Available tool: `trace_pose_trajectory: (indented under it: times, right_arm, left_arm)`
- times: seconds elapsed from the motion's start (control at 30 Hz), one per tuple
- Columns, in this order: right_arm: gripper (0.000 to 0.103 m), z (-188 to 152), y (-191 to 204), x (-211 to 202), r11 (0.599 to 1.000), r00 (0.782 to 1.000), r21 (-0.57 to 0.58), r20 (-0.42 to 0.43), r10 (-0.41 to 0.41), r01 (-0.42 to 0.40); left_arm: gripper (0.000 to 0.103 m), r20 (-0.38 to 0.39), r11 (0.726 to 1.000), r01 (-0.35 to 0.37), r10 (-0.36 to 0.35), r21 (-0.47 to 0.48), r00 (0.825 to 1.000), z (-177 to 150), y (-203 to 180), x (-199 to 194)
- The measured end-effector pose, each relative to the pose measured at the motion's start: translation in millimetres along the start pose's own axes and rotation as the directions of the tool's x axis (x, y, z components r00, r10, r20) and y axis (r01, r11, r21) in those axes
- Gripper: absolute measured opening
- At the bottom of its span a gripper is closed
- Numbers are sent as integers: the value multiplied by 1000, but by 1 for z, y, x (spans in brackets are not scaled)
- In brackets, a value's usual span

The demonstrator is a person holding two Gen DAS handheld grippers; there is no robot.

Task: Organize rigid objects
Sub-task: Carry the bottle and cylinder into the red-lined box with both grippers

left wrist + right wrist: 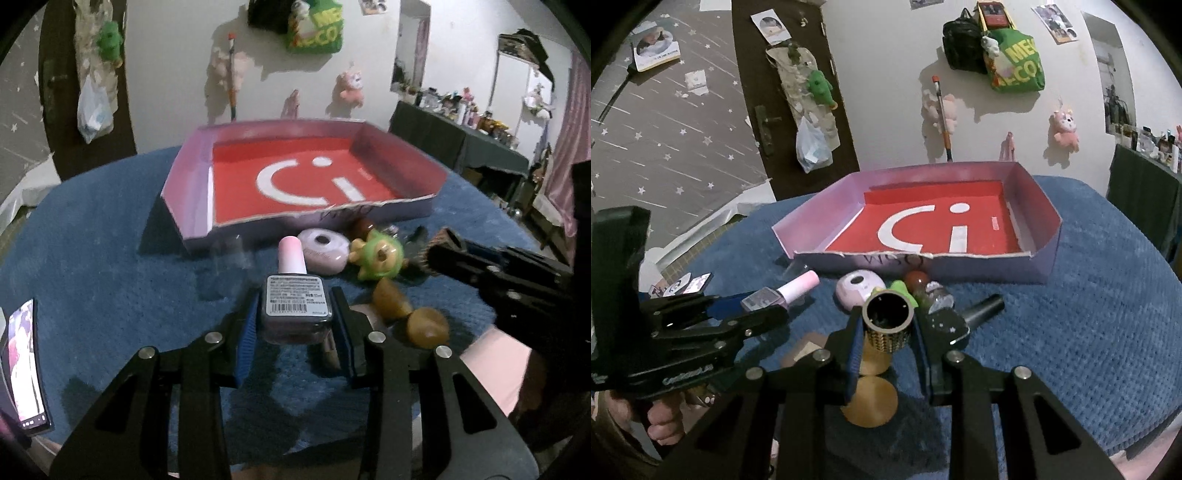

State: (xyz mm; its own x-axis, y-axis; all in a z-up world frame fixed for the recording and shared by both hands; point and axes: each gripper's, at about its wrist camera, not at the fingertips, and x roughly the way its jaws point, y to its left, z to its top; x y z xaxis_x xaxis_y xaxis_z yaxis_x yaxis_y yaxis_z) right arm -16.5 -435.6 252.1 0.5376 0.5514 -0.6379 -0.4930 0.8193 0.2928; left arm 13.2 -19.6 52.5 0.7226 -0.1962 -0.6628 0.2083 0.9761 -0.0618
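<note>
Left gripper (295, 314) clamped on a nail polish bottle (297, 302) by its flat glass sides, held low over the blue blanket (110, 280): rigid, light, slick, probably breakable. Right gripper (886, 328) closed around a gold-and-black tube (886, 325), likely hard and smooth. Seen only from the right: tube's hollow mouth; only from the left: bottle's barcode label; empty red-floored box (1039, 229) beyond.

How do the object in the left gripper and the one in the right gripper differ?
The nail polish bottle in the left gripper has a square body with a barcode label and a pink cap; the gold tube in the right gripper is round, textured and open-ended, its inside dark. The bottle's cap points toward the box; the tube's open end faces the camera. Both are clamped between the fingers, outside the box.
</note>
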Motion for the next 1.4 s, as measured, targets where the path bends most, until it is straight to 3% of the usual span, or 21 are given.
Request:
trace_pose_trajectory:
  times: [0.4,0.97,1.17,1.4]
  right_arm:
    - [27,20,-2,-6,1000,999,-7,35,11,-11]
    - [27,88,-26,9,999,999,21,40,26,-27]
    - [27,123,-39,26,999,1000,29,22,20,-21]
    - [27,141,-62,71,998,999,62,-52,4,0]
  left_arm:
    - [35,66,1000,6,-6,2,998,28,3,-10]
    - [35,125,1000,-15,17,-21,992,96,12,6]
    - [35,115,999,-26,30,-38,993,128,23,28]
    - [35,59,997,-27,31,-69,998,146,37,72]
